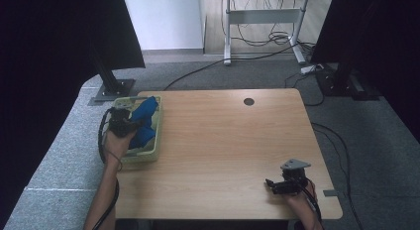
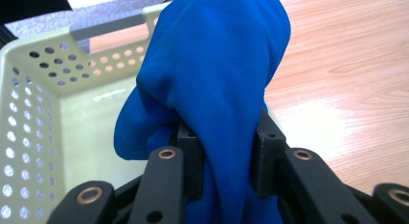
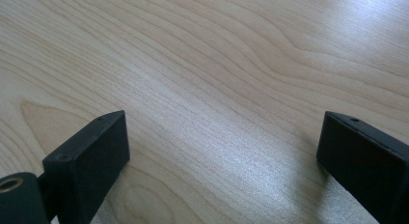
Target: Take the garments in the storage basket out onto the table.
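The right hand-held gripper (image 1: 277, 185) rested near the table's (image 1: 223, 141) front edge, jaws spread wide with nothing between them. Farther off, the left hand-held gripper (image 2: 226, 151) clamped a blue cloth (image 2: 217, 74) over the pale green perforated basket (image 2: 34, 103) at the table's left edge.

Bright blue cloth (image 2: 212, 64), pale green perforated basket (image 2: 34, 89), light wood-grain table (image 3: 202, 64), black hand-held grippers.

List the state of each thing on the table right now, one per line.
Blue cloth: bunched, pinched between the left gripper fingers, over the basket.
Pale green perforated plastic basket: upright at the table's left edge.
Left gripper: shut on the cloth.
Right gripper: open, nothing between its fingers, above bare wood.
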### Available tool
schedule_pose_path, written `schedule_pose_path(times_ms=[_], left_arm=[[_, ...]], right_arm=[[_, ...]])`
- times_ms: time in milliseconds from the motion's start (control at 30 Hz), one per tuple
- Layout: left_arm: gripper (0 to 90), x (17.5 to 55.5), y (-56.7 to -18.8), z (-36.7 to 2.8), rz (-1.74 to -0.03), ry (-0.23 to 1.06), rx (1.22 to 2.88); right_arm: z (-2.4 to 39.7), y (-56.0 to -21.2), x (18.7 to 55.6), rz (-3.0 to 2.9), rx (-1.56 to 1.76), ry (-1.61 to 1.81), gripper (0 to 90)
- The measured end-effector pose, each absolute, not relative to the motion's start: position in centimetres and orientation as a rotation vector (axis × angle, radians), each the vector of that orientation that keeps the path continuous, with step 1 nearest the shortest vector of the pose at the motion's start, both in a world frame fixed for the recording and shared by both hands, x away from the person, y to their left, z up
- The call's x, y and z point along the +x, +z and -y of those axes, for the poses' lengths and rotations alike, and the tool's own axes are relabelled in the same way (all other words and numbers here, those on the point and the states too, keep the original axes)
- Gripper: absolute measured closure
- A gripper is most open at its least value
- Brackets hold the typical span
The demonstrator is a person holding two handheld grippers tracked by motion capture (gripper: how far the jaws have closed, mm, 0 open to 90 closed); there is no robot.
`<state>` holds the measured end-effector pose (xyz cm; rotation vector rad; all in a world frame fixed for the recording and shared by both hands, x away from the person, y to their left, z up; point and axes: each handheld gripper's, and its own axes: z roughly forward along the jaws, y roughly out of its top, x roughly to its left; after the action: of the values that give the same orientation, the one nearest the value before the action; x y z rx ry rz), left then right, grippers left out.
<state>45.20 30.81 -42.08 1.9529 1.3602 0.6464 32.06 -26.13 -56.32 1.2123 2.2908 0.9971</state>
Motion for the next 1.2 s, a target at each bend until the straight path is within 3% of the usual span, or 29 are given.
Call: schedule_pose_path(times_ms=[1100, 1200], left_arm=[[70.9, 42.6, -41.1, -25.0, -1.184, 0.6, 1.958], [70.9, 42.2, -41.3, -22.9, -1.137, 0.581, 1.963]], right_arm=[[26.1, -56.3, 32.1, -2.29, 1.213, 0.998, 4.1], [26.1, -56.3, 32.1, -2.291, 1.211, 0.997, 4.1]])
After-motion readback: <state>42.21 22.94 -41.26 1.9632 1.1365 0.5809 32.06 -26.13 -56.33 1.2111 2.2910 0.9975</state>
